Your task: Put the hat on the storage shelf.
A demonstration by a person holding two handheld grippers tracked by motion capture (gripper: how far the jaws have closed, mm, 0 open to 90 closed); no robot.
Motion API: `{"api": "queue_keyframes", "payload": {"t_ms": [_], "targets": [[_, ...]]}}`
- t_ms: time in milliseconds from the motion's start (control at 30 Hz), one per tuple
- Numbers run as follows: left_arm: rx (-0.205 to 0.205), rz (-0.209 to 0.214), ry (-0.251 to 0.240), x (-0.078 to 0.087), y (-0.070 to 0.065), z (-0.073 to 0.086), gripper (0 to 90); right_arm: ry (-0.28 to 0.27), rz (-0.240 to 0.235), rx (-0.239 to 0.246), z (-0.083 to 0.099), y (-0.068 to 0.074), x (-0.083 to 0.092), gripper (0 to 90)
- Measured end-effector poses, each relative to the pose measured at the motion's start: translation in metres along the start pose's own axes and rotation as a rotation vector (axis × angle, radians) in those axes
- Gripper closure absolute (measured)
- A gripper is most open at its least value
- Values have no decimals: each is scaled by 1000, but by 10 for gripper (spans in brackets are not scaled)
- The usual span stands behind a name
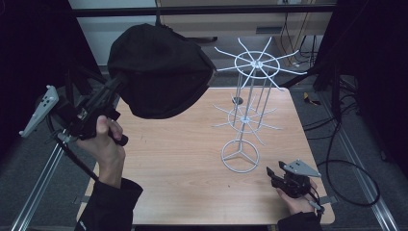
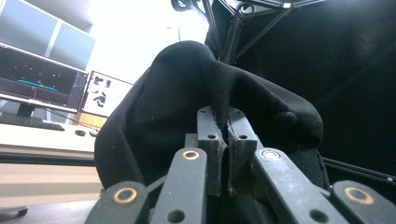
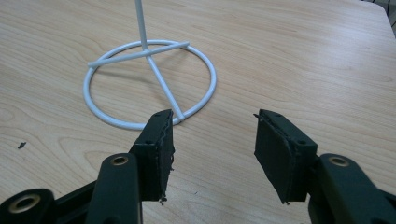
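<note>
A black cap (image 1: 159,70) hangs in the air above the table's left half, with my left gripper (image 1: 117,83) shut on its edge. In the left gripper view the jaws pinch a fold of the cap's black cloth (image 2: 187,93), and the left gripper (image 2: 223,122) points upward. A white wire stand (image 1: 250,96) with two tiers of spokes rises right of centre. Its ring base (image 3: 149,84) lies just ahead of my right gripper (image 3: 212,140), which rests low at the table's front right corner, open, with nothing between its jaws (image 1: 273,172).
The wooden table (image 1: 183,168) has bare surface at the front and middle. Black cables (image 1: 346,159) trail on the floor at the right. Monitors (image 2: 42,79) on a desk show behind the cap in the left gripper view.
</note>
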State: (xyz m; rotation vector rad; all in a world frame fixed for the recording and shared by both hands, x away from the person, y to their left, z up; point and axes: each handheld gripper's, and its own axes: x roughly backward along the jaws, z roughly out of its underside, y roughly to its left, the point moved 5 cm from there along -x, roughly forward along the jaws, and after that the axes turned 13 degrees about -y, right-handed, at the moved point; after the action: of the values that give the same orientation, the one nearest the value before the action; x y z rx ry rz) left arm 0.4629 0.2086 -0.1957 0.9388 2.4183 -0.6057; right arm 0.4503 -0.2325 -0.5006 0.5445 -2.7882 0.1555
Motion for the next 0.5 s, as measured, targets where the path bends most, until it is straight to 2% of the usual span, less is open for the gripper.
{"api": "queue_keyframes", "payload": {"t_ms": [233,500], "targets": [[2,2,35,-21,-9,18,854,-1,-3,-3,0,1,0,469],[16,11,85,-28,-10,46,850,0,-6,-3,0,1,0,469]]}}
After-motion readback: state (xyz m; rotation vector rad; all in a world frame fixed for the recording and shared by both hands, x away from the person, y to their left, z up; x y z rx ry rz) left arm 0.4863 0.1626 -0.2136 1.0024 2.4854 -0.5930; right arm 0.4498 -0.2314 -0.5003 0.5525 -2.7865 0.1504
